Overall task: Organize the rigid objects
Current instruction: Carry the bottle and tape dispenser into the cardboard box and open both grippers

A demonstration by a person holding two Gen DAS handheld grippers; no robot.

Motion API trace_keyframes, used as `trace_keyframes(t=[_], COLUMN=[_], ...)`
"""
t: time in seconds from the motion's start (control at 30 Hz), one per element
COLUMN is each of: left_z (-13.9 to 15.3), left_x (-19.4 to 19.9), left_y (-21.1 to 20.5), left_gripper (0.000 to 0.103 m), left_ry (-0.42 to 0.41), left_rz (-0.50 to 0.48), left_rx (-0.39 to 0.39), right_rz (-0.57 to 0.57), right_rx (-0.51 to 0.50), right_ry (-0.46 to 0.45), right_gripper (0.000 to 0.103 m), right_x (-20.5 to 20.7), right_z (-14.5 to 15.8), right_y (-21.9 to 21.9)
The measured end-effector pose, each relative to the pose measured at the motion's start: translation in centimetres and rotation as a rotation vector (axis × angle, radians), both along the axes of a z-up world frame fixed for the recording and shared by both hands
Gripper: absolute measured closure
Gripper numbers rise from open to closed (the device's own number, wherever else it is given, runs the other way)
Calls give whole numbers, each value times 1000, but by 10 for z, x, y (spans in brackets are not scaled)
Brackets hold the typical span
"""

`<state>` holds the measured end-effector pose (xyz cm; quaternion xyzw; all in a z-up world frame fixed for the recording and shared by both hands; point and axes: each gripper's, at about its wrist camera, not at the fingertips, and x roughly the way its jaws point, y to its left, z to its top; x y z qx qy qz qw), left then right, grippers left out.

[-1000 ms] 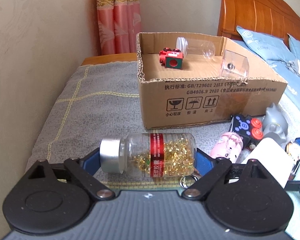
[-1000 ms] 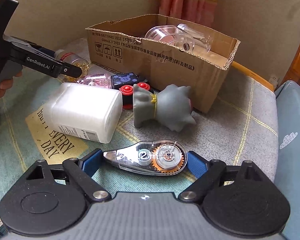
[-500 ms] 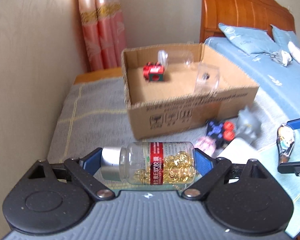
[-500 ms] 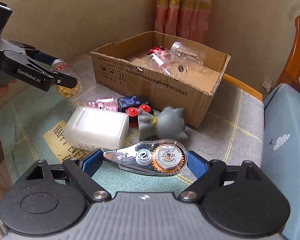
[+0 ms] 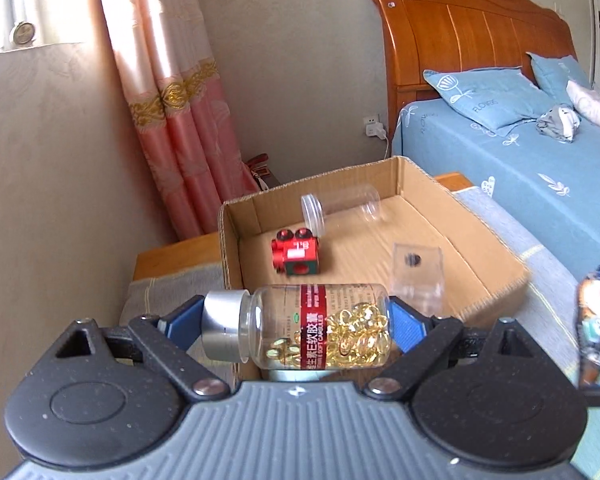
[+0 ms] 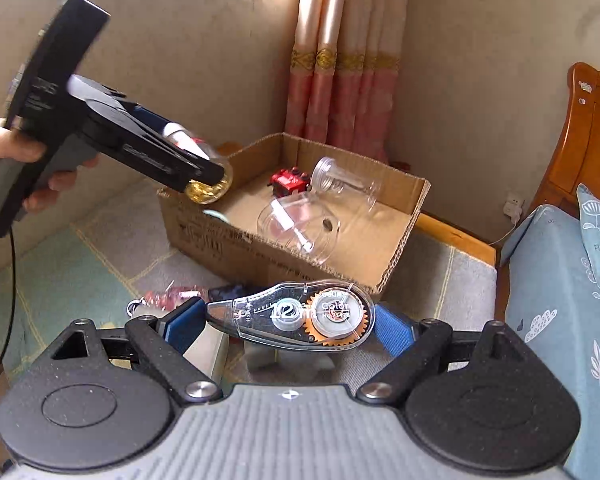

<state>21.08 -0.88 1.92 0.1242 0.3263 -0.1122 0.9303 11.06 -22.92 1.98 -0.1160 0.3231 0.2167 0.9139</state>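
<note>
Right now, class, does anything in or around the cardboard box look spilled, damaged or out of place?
Nothing is spilled or visibly damaged. Inside the brown cardboard box, the clear plastic jar and the clear plastic container lie tipped on their sides beside the small red toy block, loosely rather than tidily.

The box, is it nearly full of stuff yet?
Partly. The cardboard box already holds a red toy and two clear containers. In hand: the left tongs grip a pill bottle, the right tongs a tape roller. A few things remain outside.
</note>
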Motion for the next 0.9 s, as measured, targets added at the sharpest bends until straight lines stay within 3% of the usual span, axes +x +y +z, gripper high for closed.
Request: trace_keyframes(t=[0.17,0.3,0.43,0.5,0.67,0.9], left_z=[-10,-10,-5,-4,1,-1], left_x=[23,19,1,-8,-40,-73], left_y=[-5,1,8,12,17,37], left_gripper=[9,8,7,1,1,1], left_ry=[-12,-13,-20,-19,-54,-65], left_rz=[45,42,41,41,49,118], left_rx=[26,-10,-37,-46,-17,-65], right_rz=[-19,-29,-41,-52,-73,-124], right_rx=[2,-6,-9,-5,-20,35], right_ry=[-17,-15,-13,-10,-10,57], right_gripper=[10,10,10,10,10,10], right_x=[5,10,21,27,50,100], right_z=[8,9,10,11,17,23], right_y=[-2,-2,-1,0,3,10])
